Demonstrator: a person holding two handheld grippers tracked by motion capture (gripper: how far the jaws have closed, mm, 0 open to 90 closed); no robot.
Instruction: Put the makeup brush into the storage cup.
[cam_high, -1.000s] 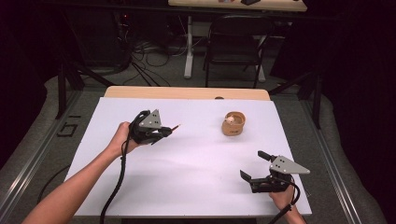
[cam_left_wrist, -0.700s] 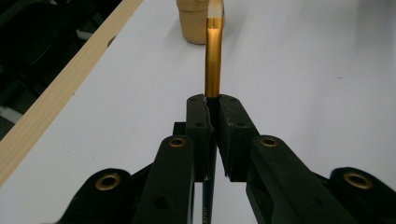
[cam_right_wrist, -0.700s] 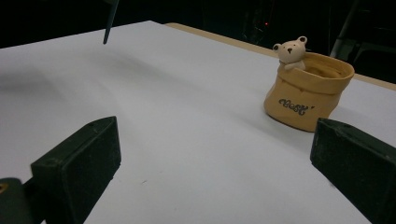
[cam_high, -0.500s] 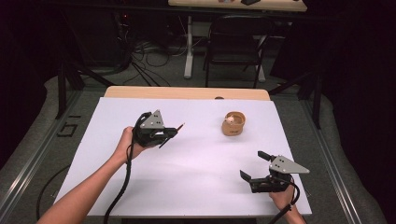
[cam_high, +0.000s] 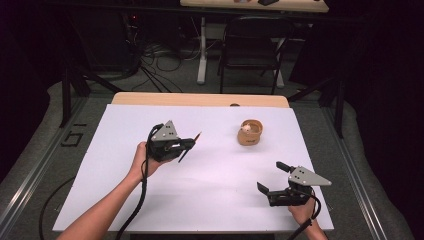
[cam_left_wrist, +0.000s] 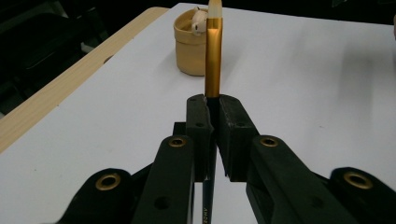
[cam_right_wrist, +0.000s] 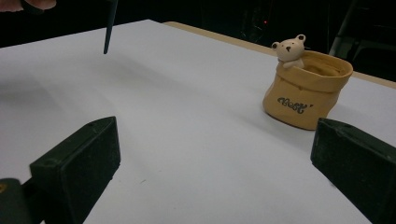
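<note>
Left gripper (cam_high: 186, 145): jaws clamped on a brush (cam_left_wrist: 214, 51), gold ferrule and tip pointing forward, likely lined up with the pot.
Pot (cam_high: 250, 132): tan, bear-topped, upright on the white tabletop (cam_high: 220, 180), apart from both grippers.
Right gripper (cam_high: 267, 187): jaws wide, empty, waiting near the front edge.

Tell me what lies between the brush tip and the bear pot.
Nothing: in the high view, bare white table separates the brush held in the left gripper from the bear pot.
</note>
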